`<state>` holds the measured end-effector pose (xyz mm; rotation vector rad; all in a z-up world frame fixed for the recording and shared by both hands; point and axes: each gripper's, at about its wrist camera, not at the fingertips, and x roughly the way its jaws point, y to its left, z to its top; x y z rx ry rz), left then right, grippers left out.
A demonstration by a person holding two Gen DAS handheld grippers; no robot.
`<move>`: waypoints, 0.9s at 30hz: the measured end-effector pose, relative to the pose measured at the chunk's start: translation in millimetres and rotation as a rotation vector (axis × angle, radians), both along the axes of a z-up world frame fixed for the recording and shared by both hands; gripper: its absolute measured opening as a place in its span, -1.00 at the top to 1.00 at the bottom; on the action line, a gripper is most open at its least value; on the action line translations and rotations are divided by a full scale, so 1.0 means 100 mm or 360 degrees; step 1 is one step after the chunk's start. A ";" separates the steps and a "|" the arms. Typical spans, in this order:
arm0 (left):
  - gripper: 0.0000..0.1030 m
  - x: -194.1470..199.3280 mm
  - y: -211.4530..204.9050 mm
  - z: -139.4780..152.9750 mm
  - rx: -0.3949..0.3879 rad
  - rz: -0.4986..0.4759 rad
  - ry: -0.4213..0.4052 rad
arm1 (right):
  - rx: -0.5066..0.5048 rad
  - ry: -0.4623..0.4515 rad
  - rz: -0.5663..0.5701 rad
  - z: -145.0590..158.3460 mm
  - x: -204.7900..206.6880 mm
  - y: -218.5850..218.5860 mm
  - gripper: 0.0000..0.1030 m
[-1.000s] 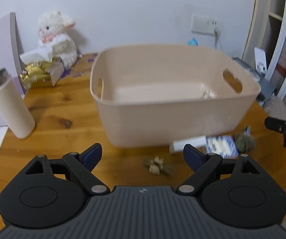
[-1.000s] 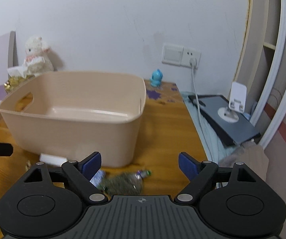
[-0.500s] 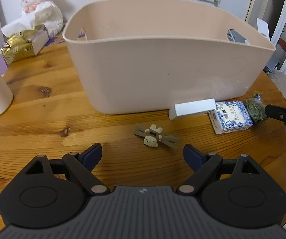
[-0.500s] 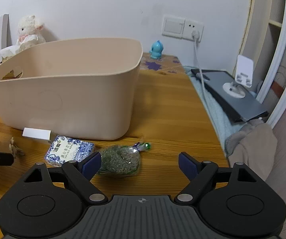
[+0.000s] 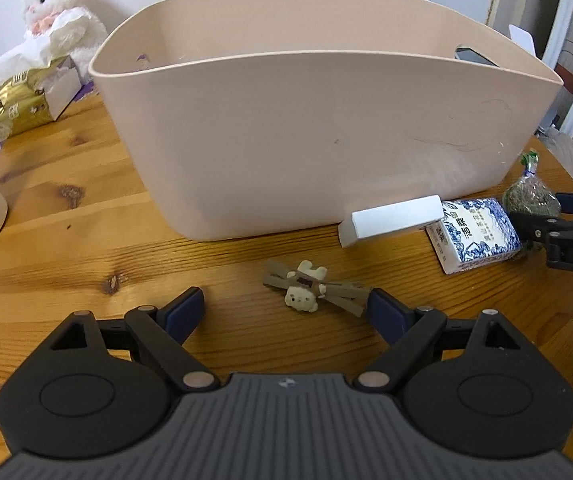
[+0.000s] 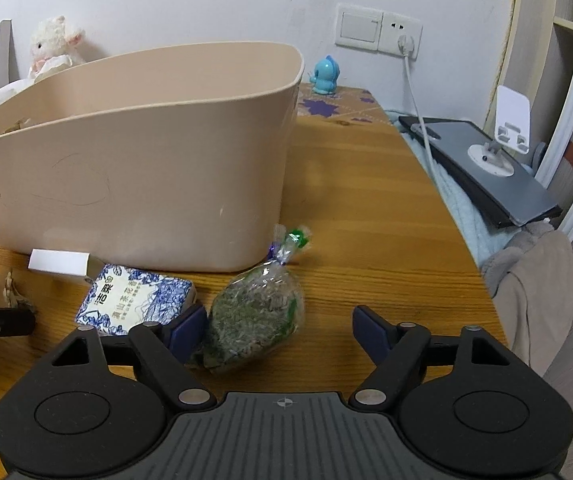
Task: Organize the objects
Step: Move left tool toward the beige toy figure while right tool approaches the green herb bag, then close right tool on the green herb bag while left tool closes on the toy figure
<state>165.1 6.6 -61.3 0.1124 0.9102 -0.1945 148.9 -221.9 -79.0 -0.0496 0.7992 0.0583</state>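
Herb bag [image 6: 254,316] between our right gripper [image 6: 282,330] jaws, spread, left finger touching it | bear clip [image 5: 306,286] before our left gripper [image 5: 284,314], jaws spread | both on worktop [image 5: 86,216] near bin [image 5: 306,132]

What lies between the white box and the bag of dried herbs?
The blue-and-white carton lies between the white box and the bag of dried herbs, seen in both wrist views.

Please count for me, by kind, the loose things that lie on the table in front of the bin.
Boxes: 2, the white box and the blue patterned box
Bags of dried herbs: 1
Bear hair clips: 1
Total: 4, all outside the bin
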 end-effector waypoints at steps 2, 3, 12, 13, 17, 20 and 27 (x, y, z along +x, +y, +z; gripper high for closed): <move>-0.73 0.02 0.01 0.00 -0.0004 -0.0005 -0.0003 | 0.0001 -0.0005 0.0002 -0.01 0.00 0.00 -0.47; -0.72 0.02 0.02 0.00 -0.0009 -0.0007 -0.0003 | -0.0004 -0.0010 0.0003 -0.01 0.00 0.00 -0.44; 0.08 0.02 -0.04 0.06 -0.0021 -0.0059 -0.0027 | 0.0003 -0.0029 0.0003 0.01 0.06 0.01 0.17; 0.16 0.02 -0.04 0.08 -0.0025 -0.0063 -0.0023 | -0.0007 -0.0035 0.0007 0.01 0.04 0.03 0.20; 0.16 0.00 -0.03 0.08 -0.0015 -0.0061 -0.0013 | -0.0028 -0.0054 0.0011 0.03 -0.04 0.06 0.27; 0.17 -0.05 -0.03 0.09 -0.0034 -0.0064 0.0001 | -0.0017 -0.0069 0.0001 0.09 -0.13 0.04 0.32; 0.17 -0.22 -0.01 0.25 -0.0059 -0.0064 -0.0059 | -0.0007 -0.0158 -0.0004 0.32 -0.40 0.01 0.32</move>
